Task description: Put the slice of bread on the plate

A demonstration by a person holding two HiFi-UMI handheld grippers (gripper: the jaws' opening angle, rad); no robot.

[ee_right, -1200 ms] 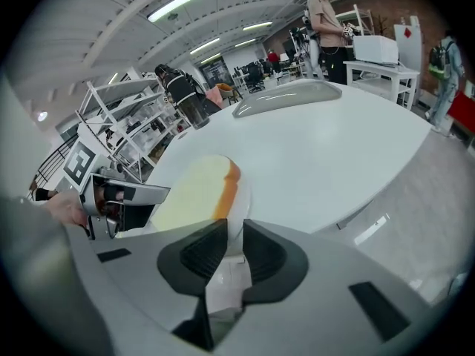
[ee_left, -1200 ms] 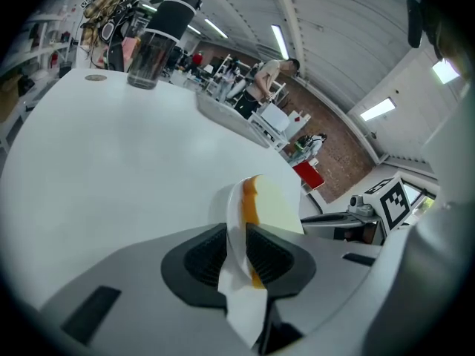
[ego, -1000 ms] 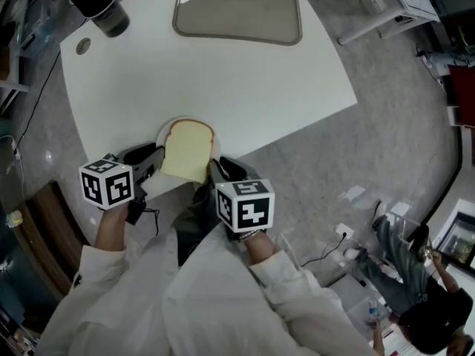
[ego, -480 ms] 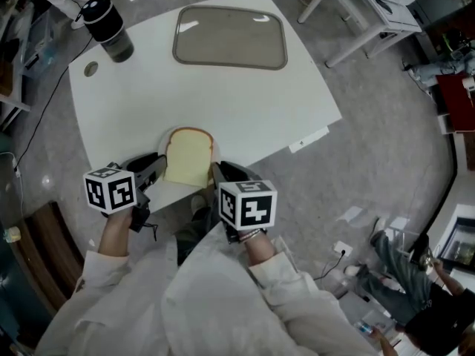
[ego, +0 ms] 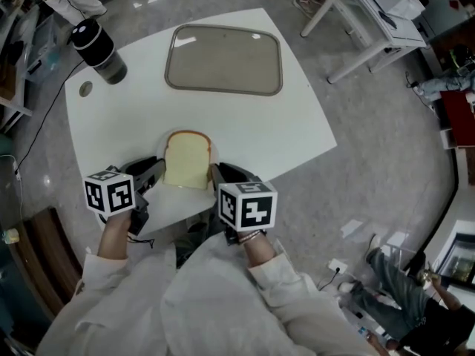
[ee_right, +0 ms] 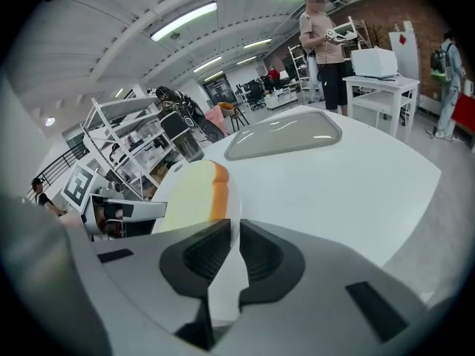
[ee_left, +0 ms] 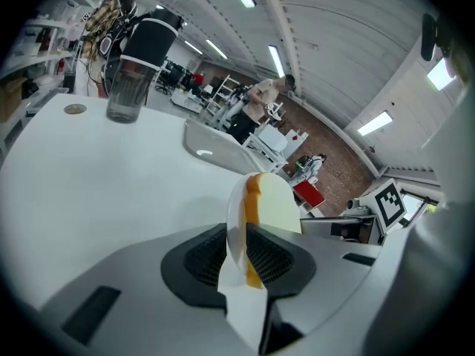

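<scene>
A slice of bread with a brown crust lies on a small white plate at the near edge of the white table. My left gripper is shut on the plate's left rim, my right gripper on its right rim. In the left gripper view the thin plate rim stands edge-on between the dark pads of the left gripper, with the bread behind it. In the right gripper view the right gripper pinches the plate rim, and the bread lies left of it.
A grey rimmed tray lies at the far side of the table. A dark tumbler stands at the far left corner beside a round cable hole. Another white table stands to the right, and people stand in the background.
The plate with the bread, held by both grippers, has moved from overhanging the table's near edge to lying over the table top. Both grippers stayed shut.
</scene>
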